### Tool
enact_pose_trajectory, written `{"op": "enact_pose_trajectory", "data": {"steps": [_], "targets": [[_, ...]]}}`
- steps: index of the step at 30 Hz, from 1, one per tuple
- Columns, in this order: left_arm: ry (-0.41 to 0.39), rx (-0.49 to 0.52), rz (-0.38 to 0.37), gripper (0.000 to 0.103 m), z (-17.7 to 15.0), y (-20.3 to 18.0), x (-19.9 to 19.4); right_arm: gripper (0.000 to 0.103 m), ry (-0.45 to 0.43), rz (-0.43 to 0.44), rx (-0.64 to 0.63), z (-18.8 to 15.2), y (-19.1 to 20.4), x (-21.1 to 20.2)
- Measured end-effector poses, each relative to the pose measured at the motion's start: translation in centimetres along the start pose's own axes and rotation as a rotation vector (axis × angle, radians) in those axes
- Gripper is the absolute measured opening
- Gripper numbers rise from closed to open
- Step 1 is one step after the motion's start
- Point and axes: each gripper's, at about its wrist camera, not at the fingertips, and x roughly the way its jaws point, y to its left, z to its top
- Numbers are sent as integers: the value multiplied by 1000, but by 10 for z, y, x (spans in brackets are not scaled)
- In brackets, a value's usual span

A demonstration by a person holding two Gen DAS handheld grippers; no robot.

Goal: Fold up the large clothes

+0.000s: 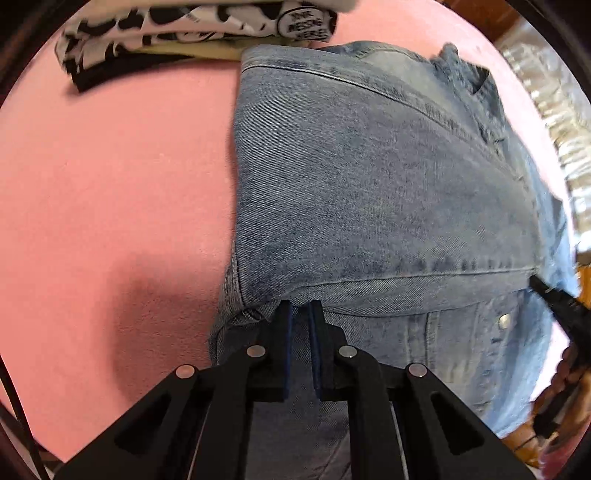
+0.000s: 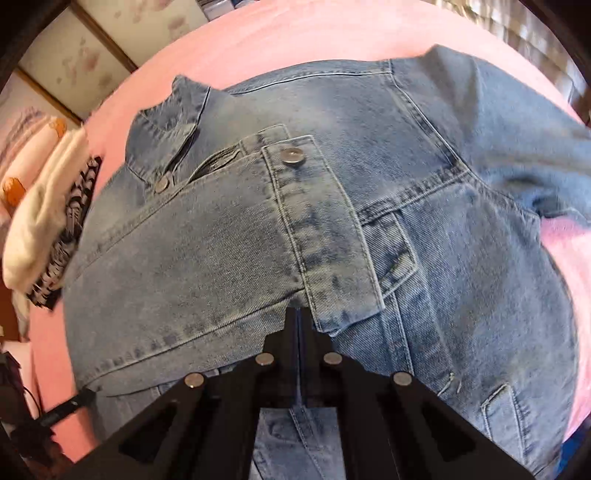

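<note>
Both jaws pinching denim jacket point(image 1: 369, 177); patch point(image 1: 304, 24) lettering — unreadable.

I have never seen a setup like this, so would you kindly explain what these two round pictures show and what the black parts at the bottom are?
Each picture comes from a fisheye camera on a hand-held gripper, looking along its two black fingers. One view is from the left gripper, the other from the right gripper. Both are closed on the near edge of a denim jacket lying on a pink surface. The right one grips beside the button placket. At the far edge lies other folded clothing, including a black-and-white patterned garment.
</note>
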Motion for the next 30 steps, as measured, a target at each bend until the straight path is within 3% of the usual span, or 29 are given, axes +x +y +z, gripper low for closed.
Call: {"op": "enact_pose_trajectory", "data": {"steps": [4,8,11,15,22,27,30], "targets": [[-26,-2,75,9,-5,-21,-9,0,-1,-24,-56,-4,10,2],[-90,7,111,10,-15,-55,-28,0,4,62,29,-2,-3,-4],[-134,18,135,15,-24,-94,-41,0,36,183,142,-7,-29,-10],[-167,43,113,21,-41,-172,-49,0,104,241,207,-11,-65,-19],[-105,157,11,22,-80,-316,-38,0,164,186,170,-20,-158,-64],[-62,324,-55,23,-105,-426,-34,1,151,129,206,-27,-234,-94],[-44,432,-89,23,-118,-478,-31,1,127,99,297,-35,-288,-113]]}}
